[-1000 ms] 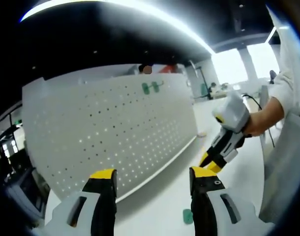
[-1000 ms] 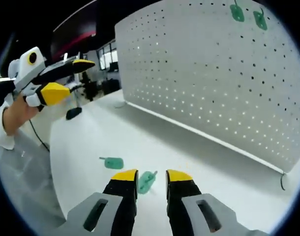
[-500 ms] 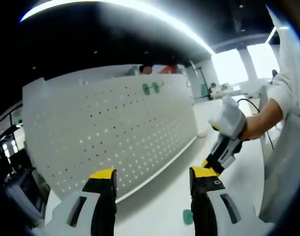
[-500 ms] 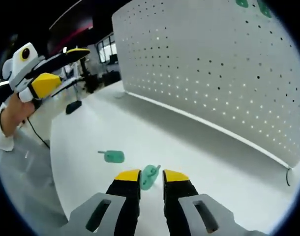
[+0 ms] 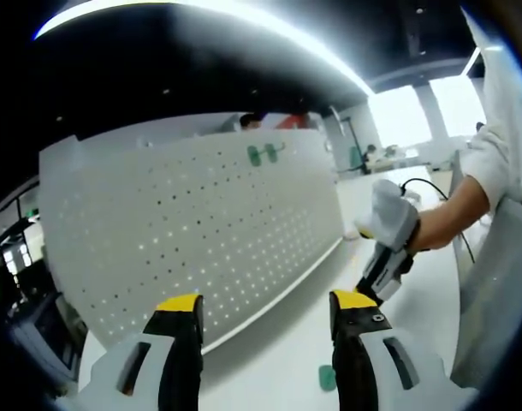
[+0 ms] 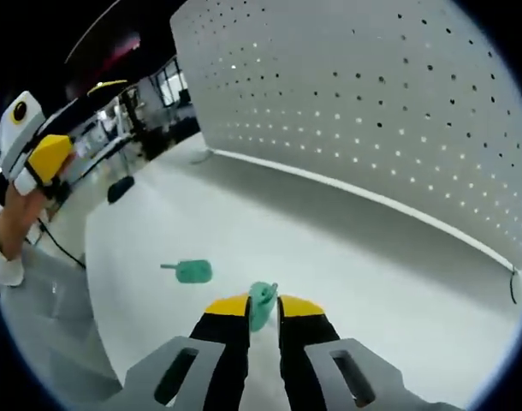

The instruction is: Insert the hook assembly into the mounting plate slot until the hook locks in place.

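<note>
So the right gripper (image 6: pixel 263 306) is down low over the white tabletop (image 6: pixel 347 248), jaws nearly together with a green hook piece (image 6: pixel 261 301) sitting right in the narrow gap between the yellow tips; can't honestly tell if the tips are actually pinching it or just bracketing it, the gap is slim and the piece pokes out past them. A second green hook piece (image 6: pixel 191 271) lies flat on the tabletop just to the left of that one, near but apart, closer to the tabletop edge where the person's sleeve is.

The big white perforated mounting plate (image 6: pixel 398 103) stands upright along the far side of the tabletop, its bottom edge running along the surface; in the left gripper view two more green hooks (image 5: pixel 266 153) are already hanging up near the top edge of the plate (image 5: pixel 192 231).

The left gripper (image 5: pixel 265 310) is held up in the air, jaws wide apart, nothing in them, pointing at the plate; a bit of green (image 5: pixel 327 377) shows on the tabletop beside its right jaw. In that same view the right gripper (image 5: pixel 379 276) comes in from the right, angled down toward the tabletop, with the person's hand (image 5: pixel 428 231) on it; in the right gripper view the left gripper (image 6: pixel 51 147) sits high at the left.
</note>
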Tool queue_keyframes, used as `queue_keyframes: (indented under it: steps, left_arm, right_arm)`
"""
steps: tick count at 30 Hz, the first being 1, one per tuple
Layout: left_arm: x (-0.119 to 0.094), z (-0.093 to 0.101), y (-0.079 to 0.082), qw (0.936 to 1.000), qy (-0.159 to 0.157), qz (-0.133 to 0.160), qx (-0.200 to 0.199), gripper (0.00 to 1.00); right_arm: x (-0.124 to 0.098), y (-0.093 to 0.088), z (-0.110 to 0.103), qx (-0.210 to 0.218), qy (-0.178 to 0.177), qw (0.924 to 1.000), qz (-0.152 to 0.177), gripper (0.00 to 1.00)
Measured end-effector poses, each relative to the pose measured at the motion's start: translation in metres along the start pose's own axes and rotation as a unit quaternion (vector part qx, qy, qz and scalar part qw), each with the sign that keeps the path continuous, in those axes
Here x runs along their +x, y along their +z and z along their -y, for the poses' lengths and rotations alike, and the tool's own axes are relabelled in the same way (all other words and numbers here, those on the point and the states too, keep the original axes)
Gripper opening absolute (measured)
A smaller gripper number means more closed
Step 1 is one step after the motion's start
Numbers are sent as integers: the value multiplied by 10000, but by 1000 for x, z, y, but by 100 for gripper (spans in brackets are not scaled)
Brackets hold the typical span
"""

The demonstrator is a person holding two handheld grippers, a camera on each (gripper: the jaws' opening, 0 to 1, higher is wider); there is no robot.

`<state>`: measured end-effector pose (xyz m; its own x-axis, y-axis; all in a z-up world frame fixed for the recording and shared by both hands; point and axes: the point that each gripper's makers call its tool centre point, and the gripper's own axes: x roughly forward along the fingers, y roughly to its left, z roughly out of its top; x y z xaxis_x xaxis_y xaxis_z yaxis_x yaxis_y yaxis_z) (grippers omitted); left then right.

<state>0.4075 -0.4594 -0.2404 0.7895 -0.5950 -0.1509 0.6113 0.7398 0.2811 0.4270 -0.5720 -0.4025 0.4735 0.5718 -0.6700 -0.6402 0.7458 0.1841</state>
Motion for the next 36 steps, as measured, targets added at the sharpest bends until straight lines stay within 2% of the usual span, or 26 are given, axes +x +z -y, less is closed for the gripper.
queue_keyframes:
  steps: [14,36]
  left_arm:
    - [1,1,-1,10000,-17,-7,-16,61]
    - [0,0,2,10000,-15,39,-22,61]
  right_arm:
    - [9,-7,1,336,52,9993,-178,6]
    - [15,-9,0,337,85,9990,-272,2]
